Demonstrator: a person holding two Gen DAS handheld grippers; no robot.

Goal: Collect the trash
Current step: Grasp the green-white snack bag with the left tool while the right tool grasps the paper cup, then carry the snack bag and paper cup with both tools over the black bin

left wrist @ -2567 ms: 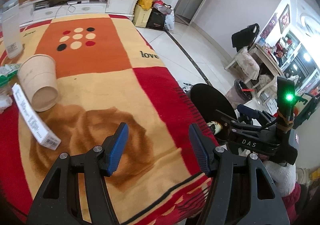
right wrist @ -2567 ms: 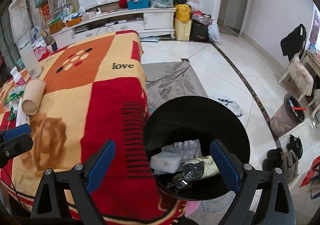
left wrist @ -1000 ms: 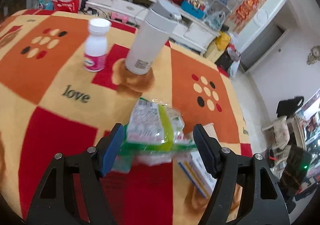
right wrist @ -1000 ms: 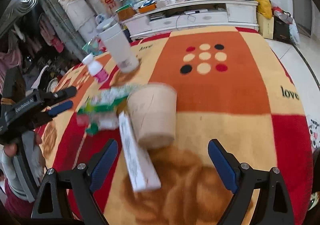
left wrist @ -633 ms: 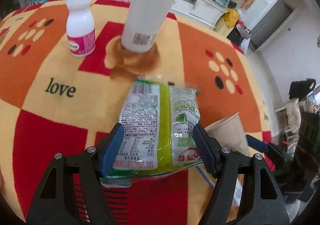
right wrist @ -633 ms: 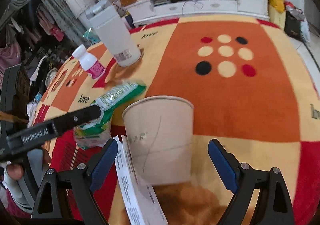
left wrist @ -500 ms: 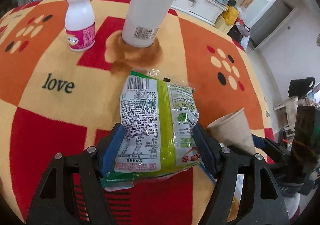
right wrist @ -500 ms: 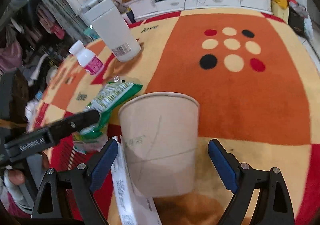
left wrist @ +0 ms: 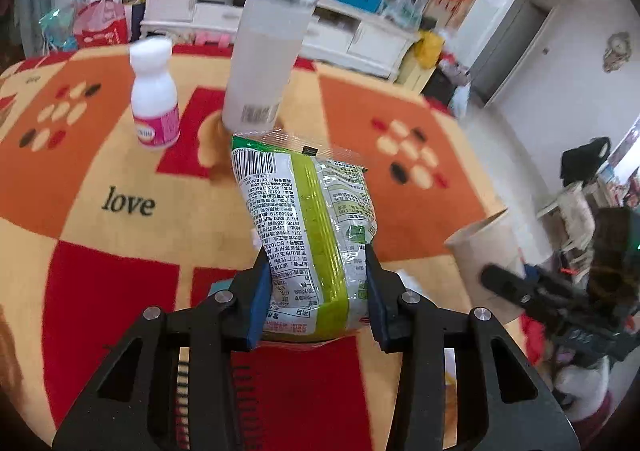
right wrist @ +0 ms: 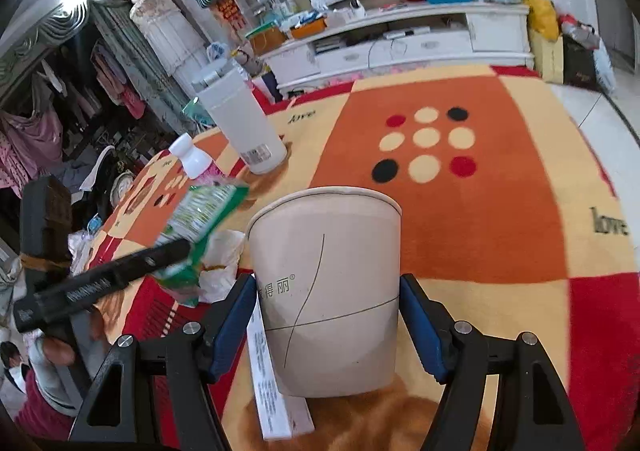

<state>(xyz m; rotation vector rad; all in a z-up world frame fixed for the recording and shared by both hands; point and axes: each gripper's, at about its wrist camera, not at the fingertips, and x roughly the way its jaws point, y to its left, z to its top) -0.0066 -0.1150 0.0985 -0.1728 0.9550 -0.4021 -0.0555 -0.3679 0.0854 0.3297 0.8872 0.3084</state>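
The left gripper (left wrist: 316, 291) is clamping its blue-padded jaws on a green and white crinkly plastic snack wrapper (left wrist: 308, 227), which is rising from between the pads toward twelve o'clock in the left wrist view; the jaws have just been closing, and the pads are now pressing into the wrapper's lower sides. In the right wrist view the same wrapper (right wrist: 200, 219) is showing at nine o'clock, held off the blanket by the left gripper's black finger.

The right gripper (right wrist: 326, 325) is straddling a beige paper cup (right wrist: 326, 291) that is lying on its side with its printed wall facing the camera and its rim at twelve o'clock. These jaws have just been closing as well; the left pad is lying against the cup's wall, while whether the right pad is touching it cannot be told. A long white cardboard box (right wrist: 276, 383) is lying flat beneath and just beside the cup at seven o'clock, and a crumpled white plastic scrap (right wrist: 220, 259) is sitting at nine o'clock of the cup.

Everything is resting on a table covered with a red, orange and cream checked blanket (right wrist: 500, 211) printed with "love". Farther back a tall frosted white tumbler (left wrist: 264, 63) is standing upright, with a small white bottle with a pink label (left wrist: 154, 103) near it at nine o'clock.
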